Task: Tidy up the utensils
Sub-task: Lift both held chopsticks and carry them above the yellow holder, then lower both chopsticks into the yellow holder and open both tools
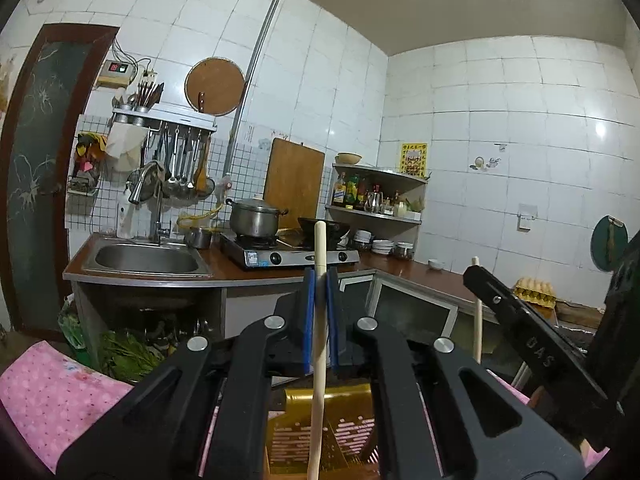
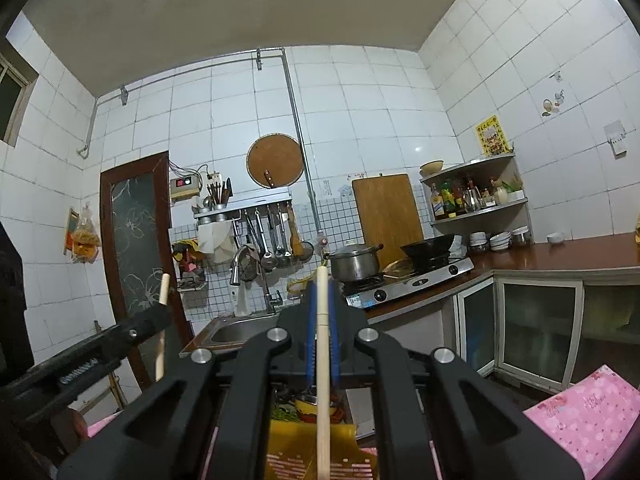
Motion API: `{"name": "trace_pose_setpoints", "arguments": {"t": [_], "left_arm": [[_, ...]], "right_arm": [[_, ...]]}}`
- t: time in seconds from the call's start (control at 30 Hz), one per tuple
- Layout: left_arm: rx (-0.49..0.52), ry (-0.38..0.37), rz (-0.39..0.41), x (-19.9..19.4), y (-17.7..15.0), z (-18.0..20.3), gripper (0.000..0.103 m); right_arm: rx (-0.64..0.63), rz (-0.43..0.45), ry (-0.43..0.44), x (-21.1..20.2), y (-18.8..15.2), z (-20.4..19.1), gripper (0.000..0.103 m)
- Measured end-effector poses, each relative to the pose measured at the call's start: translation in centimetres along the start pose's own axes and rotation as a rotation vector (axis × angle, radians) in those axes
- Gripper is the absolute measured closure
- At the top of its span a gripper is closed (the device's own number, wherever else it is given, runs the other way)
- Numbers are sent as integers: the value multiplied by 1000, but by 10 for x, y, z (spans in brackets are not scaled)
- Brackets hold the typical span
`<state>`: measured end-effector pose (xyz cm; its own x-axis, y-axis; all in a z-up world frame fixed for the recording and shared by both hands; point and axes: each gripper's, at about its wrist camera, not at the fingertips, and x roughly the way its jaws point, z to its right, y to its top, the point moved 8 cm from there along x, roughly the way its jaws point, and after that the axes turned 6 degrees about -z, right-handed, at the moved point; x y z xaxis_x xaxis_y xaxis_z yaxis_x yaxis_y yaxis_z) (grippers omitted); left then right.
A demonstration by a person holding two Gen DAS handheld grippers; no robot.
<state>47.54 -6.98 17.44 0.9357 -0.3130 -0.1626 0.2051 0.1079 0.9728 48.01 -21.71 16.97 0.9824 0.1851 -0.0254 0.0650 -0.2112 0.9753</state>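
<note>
both grippers pinch upright sticks: left gripper (image 1: 320, 280) clamps one chopstick (image 1: 319, 340), right gripper (image 2: 322, 292) another chopstick (image 2: 322, 360), yellow basket (image 1: 340, 436) at six o'clock.

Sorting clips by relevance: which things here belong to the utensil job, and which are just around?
Job: left gripper and right gripper, each shut on a chopstick; yellow basket below.

Around: pot, wok, sink, cutting board, eggs.

— Any text I can read from here?
— Just "DAS", embossed on the arm of the right hand-held gripper (image 1: 472, 276) in my left wrist view.
— The yellow poster (image 1: 413, 159)?
— Print too small for me.
</note>
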Motion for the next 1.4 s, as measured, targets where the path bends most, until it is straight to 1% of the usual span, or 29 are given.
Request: {"name": "trace_pose_setpoints", "arguments": {"t": [0.1, 0.2, 0.4, 0.57, 0.7, 0.87, 1.07, 1.4], "left_arm": [[-42, 5, -15, 16, 4, -10, 99], [-59, 11, -2, 25, 6, -15, 99], [-27, 58, 32, 47, 8, -11, 99], [14, 76, 60, 65, 5, -5, 99], [9, 71, 46, 82, -2, -7, 99], [-2, 67, 18, 97, -13, -14, 99], [-7, 70, 1, 106, -23, -20, 99], [-12, 67, -16, 111, -32, -27, 99]], "right_arm": [[4, 12, -11, 7, 3, 0, 97], [0, 44, -27, 11, 8, 0, 97], [-7, 97, -73, 19, 15, 4, 97], [-2, 95, -88, 34, 8, 11, 97], [-12, 94, -105, 43, 3, 14, 97], [-27, 91, -102, 51, 2, 13, 97], [-24, 78, -96, 53, 0, 14, 97], [-63, 53, -94, 59, -5, 9, 97]]}}
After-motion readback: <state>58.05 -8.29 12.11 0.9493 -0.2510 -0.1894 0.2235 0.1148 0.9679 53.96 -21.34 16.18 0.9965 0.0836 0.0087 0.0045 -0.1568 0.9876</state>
